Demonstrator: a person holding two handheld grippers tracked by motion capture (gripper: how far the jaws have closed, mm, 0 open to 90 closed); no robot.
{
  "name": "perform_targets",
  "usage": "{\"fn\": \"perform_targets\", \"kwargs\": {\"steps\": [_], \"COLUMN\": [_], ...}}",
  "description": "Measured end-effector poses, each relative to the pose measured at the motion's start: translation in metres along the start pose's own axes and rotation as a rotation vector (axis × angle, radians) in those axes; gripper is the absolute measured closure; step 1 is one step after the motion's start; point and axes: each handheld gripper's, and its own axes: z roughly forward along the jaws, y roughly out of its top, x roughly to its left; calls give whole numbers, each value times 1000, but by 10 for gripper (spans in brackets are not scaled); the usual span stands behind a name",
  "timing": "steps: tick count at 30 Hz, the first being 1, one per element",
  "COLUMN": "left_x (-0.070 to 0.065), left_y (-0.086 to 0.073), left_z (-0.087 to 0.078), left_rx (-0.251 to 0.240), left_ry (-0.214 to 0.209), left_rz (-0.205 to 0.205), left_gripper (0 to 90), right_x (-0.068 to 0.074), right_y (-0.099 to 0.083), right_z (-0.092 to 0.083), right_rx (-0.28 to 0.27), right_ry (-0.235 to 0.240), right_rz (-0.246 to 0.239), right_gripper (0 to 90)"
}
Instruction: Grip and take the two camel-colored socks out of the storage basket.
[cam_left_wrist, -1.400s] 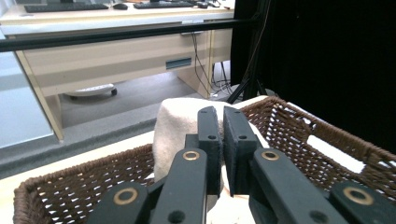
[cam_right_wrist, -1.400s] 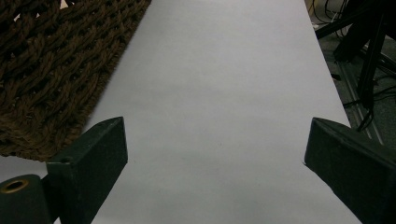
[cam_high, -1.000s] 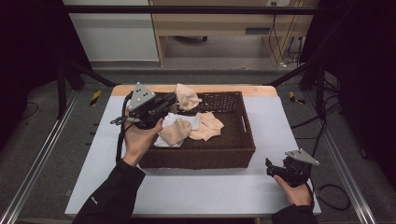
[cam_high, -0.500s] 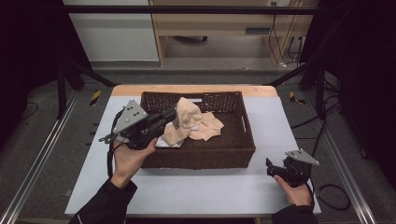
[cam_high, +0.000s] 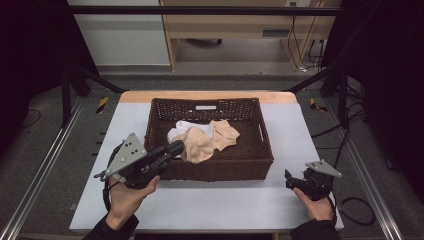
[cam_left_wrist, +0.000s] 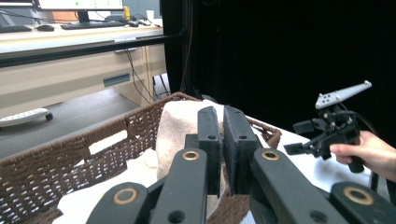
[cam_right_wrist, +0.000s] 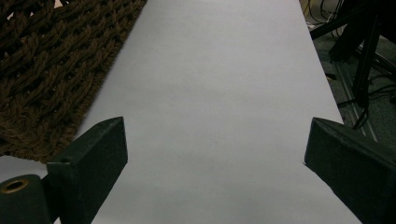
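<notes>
Left gripper (cam_high: 172, 149) has pulled back to the basket's (cam_high: 260, 150) near-left corner, jaws clamped on one beige cloth (cam_high: 197, 145); two more cloths inside. Right gripper (cam_high: 291, 178) right of basket, jaws open.

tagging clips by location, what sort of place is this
Most likely a lab or office workroom set up for recording. A white table bearing a wicker basket stands inside a metal frame hung with black curtains, and the left gripper view shows a desk with a keyboard behind.
</notes>
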Motion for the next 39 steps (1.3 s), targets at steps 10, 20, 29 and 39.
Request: {"fn": "perform_targets", "kwargs": {"steps": [10, 20, 29, 39], "left_x": [-13, -23, -27, -27], "left_y": [-15, -47, -86, -116], "left_z": [-15, -13, 4, 23], "left_rx": [43, 139, 260, 368], "left_ry": [-16, -50, -75, -98], "left_rz": [4, -11, -42, -66], "left_gripper": [858, 858, 857, 856], "right_x": [0, 0, 0, 0], "right_y": [0, 0, -1, -1], "right_z": [0, 0, 0, 0], "right_rx": [4, 3, 3, 6], "right_ry": [0, -3, -2, -1], "right_rz": [9, 5, 4, 5], "right_gripper": [62, 62, 62, 62]}}
